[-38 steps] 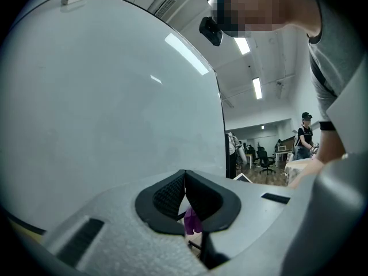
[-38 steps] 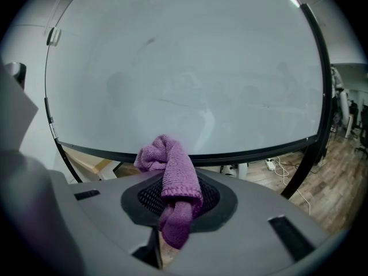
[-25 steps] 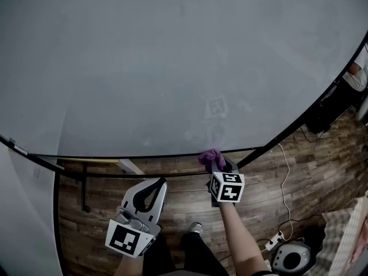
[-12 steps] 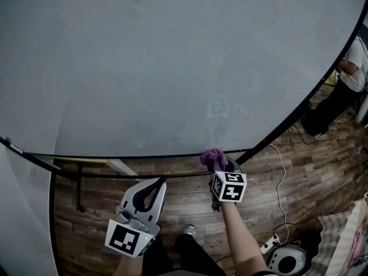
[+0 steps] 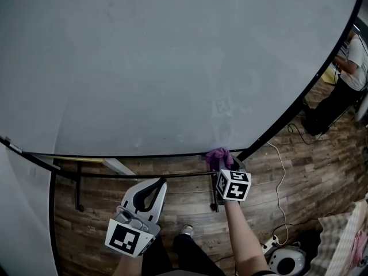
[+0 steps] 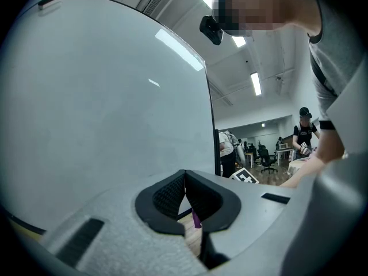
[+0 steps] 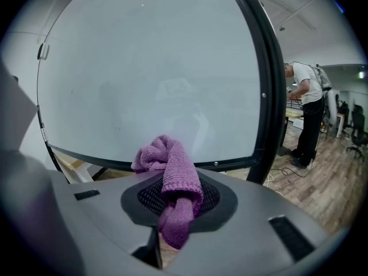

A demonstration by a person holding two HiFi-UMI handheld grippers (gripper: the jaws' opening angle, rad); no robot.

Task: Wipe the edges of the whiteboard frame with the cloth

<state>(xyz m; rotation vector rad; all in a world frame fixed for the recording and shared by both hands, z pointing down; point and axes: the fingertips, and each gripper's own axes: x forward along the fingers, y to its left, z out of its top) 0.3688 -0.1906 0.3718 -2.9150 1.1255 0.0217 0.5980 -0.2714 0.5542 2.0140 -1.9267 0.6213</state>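
Note:
A large whiteboard [image 5: 172, 68] with a thin black frame [image 5: 144, 156] fills the head view. My right gripper [image 5: 221, 163] is shut on a purple cloth [image 5: 218, 156], which presses against the bottom frame edge close to the lower right corner. In the right gripper view the purple cloth [image 7: 169, 183] bunches out between the shut jaws, with the frame's bottom rail [image 7: 230, 165] and right upright [image 7: 267, 85] just ahead. My left gripper [image 5: 150, 190] hangs below the board, shut and empty; the left gripper view shows its pads [image 6: 172, 197] closed together.
The board's stand legs [image 5: 77, 186] and a crossbar [image 5: 161, 176] stand on the wooden floor [image 5: 276, 171]. Cables and a power strip [image 5: 270, 246] lie at the right. A person [image 5: 348, 73] stands beyond the board's right edge. Chairs and other people [image 6: 302, 137] are far off.
My right gripper has slid the cloth rightward along the bottom frame edge toward the corner. The left gripper has stayed put. The view has shifted slightly.

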